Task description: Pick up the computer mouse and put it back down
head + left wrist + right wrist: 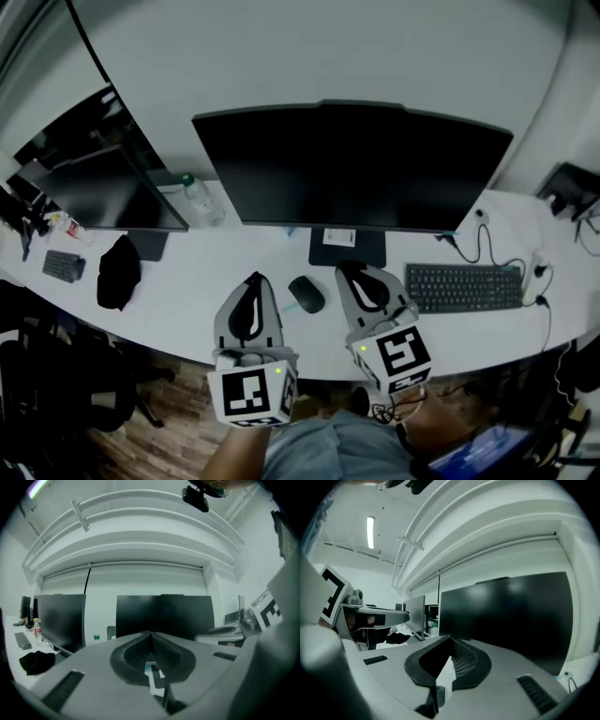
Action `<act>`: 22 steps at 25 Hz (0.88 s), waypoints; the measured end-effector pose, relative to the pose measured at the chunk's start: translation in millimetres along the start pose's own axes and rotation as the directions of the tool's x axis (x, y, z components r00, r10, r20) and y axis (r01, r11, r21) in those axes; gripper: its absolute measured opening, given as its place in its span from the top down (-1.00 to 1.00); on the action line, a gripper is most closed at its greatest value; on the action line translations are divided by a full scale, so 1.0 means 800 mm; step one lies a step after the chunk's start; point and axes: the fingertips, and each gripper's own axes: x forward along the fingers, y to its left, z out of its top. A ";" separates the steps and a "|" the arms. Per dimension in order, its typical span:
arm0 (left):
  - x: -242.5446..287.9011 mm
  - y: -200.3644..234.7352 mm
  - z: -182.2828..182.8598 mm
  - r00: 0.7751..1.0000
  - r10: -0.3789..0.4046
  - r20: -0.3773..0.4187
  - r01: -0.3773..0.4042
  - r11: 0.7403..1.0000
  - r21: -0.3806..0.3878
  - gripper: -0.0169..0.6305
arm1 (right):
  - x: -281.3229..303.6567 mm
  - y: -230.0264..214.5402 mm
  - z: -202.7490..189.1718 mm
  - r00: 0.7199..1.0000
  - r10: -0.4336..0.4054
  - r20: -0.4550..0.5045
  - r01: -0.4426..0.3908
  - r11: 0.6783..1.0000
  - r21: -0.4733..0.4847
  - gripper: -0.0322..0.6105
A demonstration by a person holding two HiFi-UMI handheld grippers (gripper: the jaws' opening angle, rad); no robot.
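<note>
Black oval computer mouse (307,294) rests on a white desk (187,274), between grey left gripper (251,281) and right gripper (354,274), both clenched empty; open one wide, then straddle the mouse squarely

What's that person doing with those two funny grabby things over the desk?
A person holds tongs in each hand above the white desk. The left tongs and the right tongs are both shut and empty. The black computer mouse lies on the desk between them, in front of the big monitor, untouched.
</note>
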 end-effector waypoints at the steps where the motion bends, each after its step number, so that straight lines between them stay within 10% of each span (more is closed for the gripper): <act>1: -0.003 -0.004 0.008 1.000 0.001 0.017 -0.002 1.000 0.007 0.93 | -0.005 -0.002 0.008 1.000 0.001 0.015 -0.001 1.000 -0.009 0.85; 22: -0.017 -0.016 0.030 0.998 0.026 0.063 -0.028 0.999 0.032 0.93 | -0.018 -0.004 0.041 0.996 0.044 0.083 -0.039 0.997 -0.064 0.86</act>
